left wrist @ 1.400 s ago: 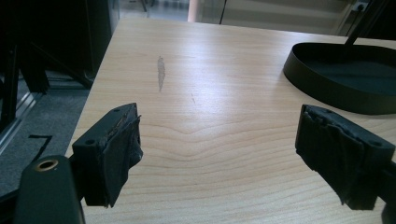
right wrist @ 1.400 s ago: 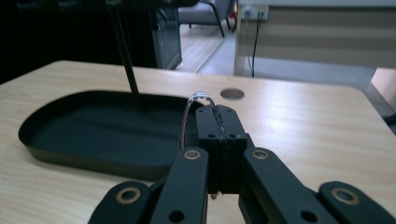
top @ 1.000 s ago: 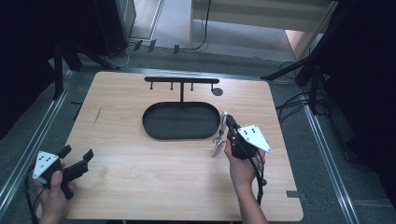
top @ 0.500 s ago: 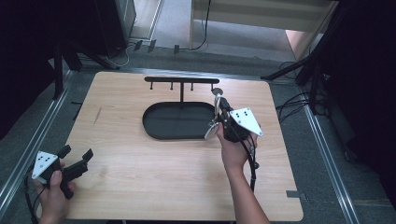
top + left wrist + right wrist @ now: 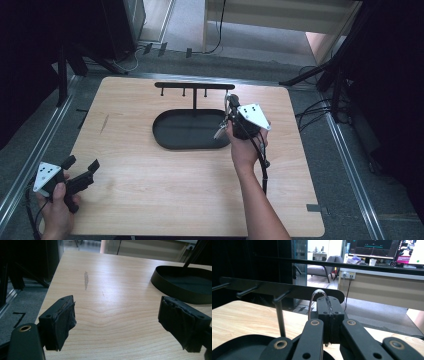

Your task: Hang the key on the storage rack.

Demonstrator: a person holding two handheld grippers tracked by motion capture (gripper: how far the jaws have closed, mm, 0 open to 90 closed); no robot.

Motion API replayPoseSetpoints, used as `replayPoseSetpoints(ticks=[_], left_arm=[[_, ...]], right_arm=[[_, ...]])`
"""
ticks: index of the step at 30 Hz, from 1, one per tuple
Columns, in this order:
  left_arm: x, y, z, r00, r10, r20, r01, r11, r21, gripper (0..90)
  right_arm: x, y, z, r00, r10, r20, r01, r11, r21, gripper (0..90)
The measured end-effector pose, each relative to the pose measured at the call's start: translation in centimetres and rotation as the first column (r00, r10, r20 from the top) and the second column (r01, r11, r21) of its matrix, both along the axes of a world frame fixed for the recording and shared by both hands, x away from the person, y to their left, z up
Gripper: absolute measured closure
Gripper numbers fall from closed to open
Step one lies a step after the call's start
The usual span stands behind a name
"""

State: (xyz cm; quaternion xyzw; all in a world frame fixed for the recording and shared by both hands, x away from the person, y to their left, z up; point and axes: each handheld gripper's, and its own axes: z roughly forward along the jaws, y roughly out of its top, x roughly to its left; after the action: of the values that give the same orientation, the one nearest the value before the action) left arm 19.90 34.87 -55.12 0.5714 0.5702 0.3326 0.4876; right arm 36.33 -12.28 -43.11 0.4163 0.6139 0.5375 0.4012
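Utensil: a thin metal utensil (image 5: pixel 223 125) with a looped handle end (image 5: pixel 317 293), pinched in the right gripper, hung above the right end of the tray, its loop just in front of the rack's bar.
Right gripper: the right gripper (image 5: pixel 231 102) had its jaws pressed together on the utensil, held up near the right end of the rack.
Rack: a black hook rack (image 5: pixel 194 86) stood at the far edge of the oval black tray (image 5: pixel 172 140).
Left gripper: the left gripper (image 5: pixel 80 167) had its jaws spread wide with nothing between them, at the table's near left corner.
Table: wooden table (image 5: pixel 150 190).
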Motion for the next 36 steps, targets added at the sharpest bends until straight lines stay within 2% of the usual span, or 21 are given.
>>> replayPoseSetpoints(ticks=[6, 28, 30, 36], left_arm=[[0.0, 0.0, 0.0, 1.0, -0.001, 0.001, 0.001, 1.0, -0.001, 14.3], [0.0, 0.0, 0.0, 1.0, -0.003, 0.002, 0.003, 1.0, -0.003, 14.3], [0.0, 0.0, 0.0, 1.0, -0.002, 0.002, 0.002, 1.0, -0.004, 14.3], [0.0, 0.0, 0.0, 1.0, -0.002, 0.002, 0.002, 1.0, -0.003, 14.3]], right_arm=[[0.7, -0.1, -0.1, 0.9999, 0.002, -0.01, -0.002, 1.0, 0.003, 90.0], [2.4, 0.3, -0.9, 0.9993, -0.01, -0.037, 0.008, 0.999, -0.043, 90.0], [2.6, 0.2, -1.0, 0.9991, -0.007, -0.041, 0.006, 1.0, -0.022, 90.0], [3.0, -0.3, -1.5, 0.9986, 0.018, -0.05, -0.018, 1.0, -0.009, 87.3]])
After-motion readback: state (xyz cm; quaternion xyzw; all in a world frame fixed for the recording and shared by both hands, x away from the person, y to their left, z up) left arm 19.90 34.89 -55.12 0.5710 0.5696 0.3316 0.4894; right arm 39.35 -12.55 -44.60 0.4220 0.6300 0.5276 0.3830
